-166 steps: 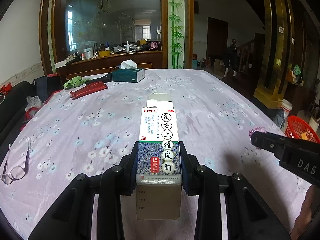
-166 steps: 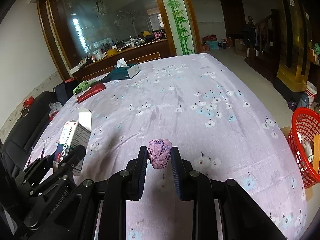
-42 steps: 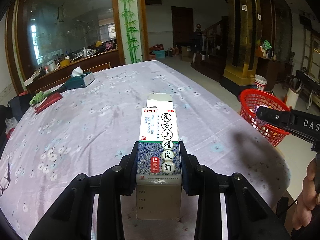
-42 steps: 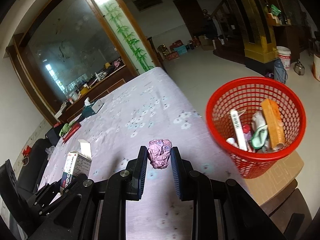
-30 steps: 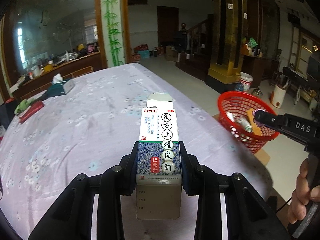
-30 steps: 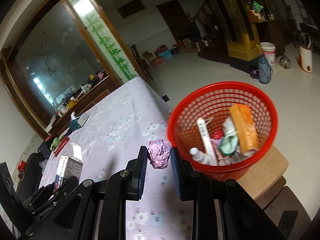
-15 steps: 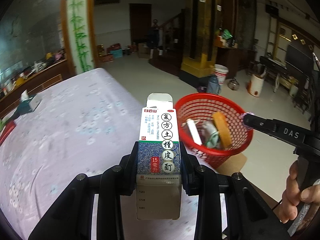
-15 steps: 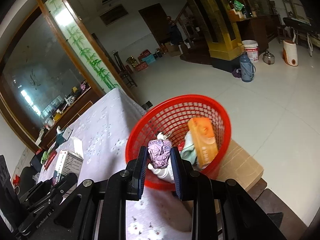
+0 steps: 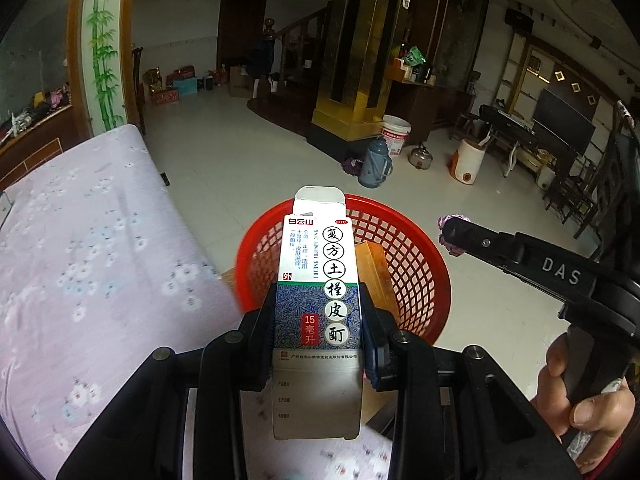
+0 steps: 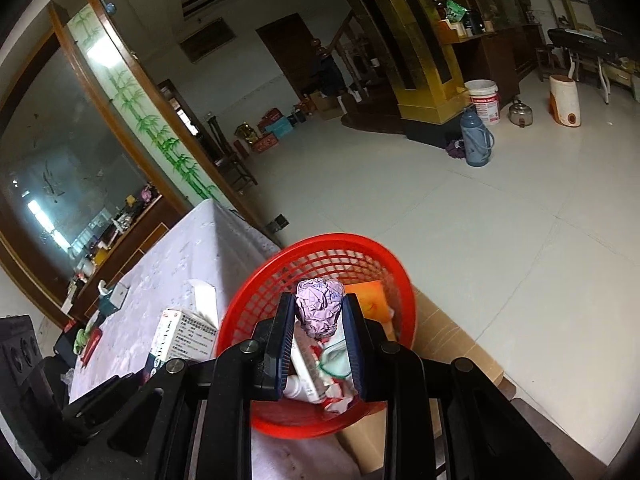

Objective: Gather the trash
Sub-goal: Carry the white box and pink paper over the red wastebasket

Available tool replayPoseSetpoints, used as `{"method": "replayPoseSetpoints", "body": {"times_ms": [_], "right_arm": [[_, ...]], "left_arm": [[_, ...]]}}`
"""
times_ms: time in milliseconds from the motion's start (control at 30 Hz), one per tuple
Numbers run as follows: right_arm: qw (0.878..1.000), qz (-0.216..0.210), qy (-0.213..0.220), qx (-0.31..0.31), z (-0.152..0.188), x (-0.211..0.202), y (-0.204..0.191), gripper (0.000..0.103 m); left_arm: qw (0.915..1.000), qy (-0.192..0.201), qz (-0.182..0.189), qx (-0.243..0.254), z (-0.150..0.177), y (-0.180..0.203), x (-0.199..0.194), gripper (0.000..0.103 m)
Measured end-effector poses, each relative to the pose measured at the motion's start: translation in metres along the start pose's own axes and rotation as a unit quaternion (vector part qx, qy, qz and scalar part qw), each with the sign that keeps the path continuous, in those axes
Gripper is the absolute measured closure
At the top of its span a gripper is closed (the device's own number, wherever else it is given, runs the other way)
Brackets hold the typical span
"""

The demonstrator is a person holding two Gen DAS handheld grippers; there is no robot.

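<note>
Left wrist: left gripper (image 9: 318, 322) clamped on a medicine carton (image 9: 316, 304), both pads flat on its side faces, carton upright along the fingers with top flap open. Print reads "白云山", "OTC", "复方土槿皮酊", "15毫升", "外". Straight ahead and below the carton: red mesh basket (image 9: 404, 256), an orange box inside. Floral purple tablecloth (image 9: 88, 248) to the left of the gripper. To the right, the right gripper (image 9: 454, 236) comes in, "DAS" on its finger, pinching a crumpled purple wad (image 9: 450, 222); a hand (image 9: 580, 392) holds its grip.

Right wrist: right gripper (image 10: 318, 330) closed on the purple wad (image 10: 319, 312), held at the fingertips, over the red basket (image 10: 256, 308). Basket contents below the fingers: orange box, white tube, mixed scraps; labels too small to read. Carton (image 10: 180, 338) to the left, over the tablecloth (image 10: 192, 256).
</note>
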State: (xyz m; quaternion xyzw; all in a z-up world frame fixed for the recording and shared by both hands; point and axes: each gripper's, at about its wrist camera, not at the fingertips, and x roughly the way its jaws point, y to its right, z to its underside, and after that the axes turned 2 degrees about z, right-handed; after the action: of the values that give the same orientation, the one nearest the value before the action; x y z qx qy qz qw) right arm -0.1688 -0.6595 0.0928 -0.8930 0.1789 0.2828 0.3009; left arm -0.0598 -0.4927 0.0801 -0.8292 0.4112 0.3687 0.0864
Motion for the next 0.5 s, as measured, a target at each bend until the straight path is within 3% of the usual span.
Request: {"method": "replayPoseSetpoints", "body": {"times_ms": [500], "right_arm": [[0.999,0.022,-0.033,-0.001,-0.011,0.045,0.005,0.076]], "left_arm": [[0.9985,0.01,-0.046,0.026,0.001,0.008,0.039,0.07]]}}
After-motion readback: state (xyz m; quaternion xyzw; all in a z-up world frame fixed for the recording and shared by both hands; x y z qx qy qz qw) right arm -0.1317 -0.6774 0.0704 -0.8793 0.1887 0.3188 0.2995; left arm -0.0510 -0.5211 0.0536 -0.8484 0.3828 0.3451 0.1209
